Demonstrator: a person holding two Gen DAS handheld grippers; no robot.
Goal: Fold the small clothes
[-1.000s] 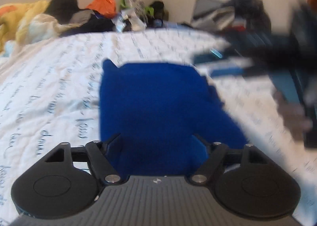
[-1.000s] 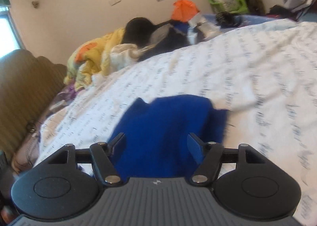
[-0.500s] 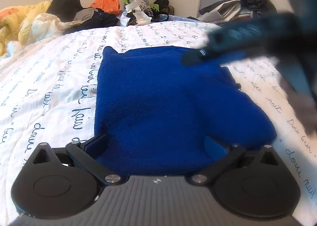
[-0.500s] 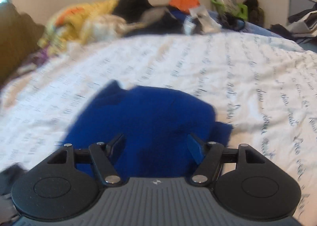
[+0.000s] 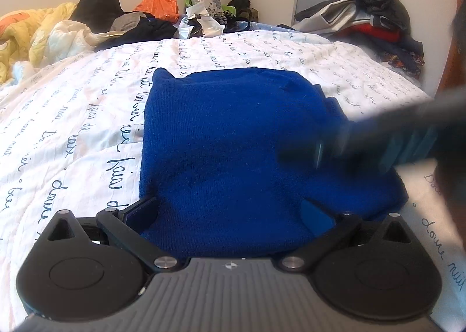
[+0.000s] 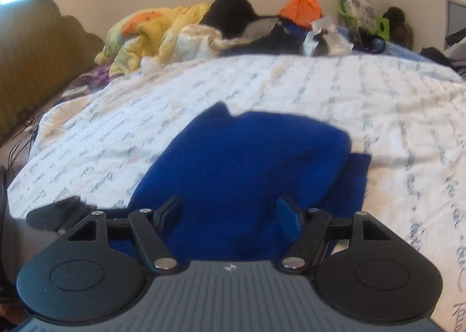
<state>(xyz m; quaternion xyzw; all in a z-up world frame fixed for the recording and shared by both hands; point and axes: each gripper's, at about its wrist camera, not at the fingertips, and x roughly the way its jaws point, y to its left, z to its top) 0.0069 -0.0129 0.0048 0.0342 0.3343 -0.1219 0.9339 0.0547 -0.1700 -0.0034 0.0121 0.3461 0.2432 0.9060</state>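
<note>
A blue knit garment point(image 5: 233, 139) is seen lying flat on the white bedspread point(image 5: 72, 116), likely soft, light and limp, best pinched at its near edge, with left gripper point(image 5: 230, 212) and right gripper point(image 6: 230, 212) both held apart, nothing clamped

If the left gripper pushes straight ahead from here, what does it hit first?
The blue knit garment: it already lies between the open left gripper fingers, so the gripper would likely slide over it or bunch it; depth is unclear.
</note>
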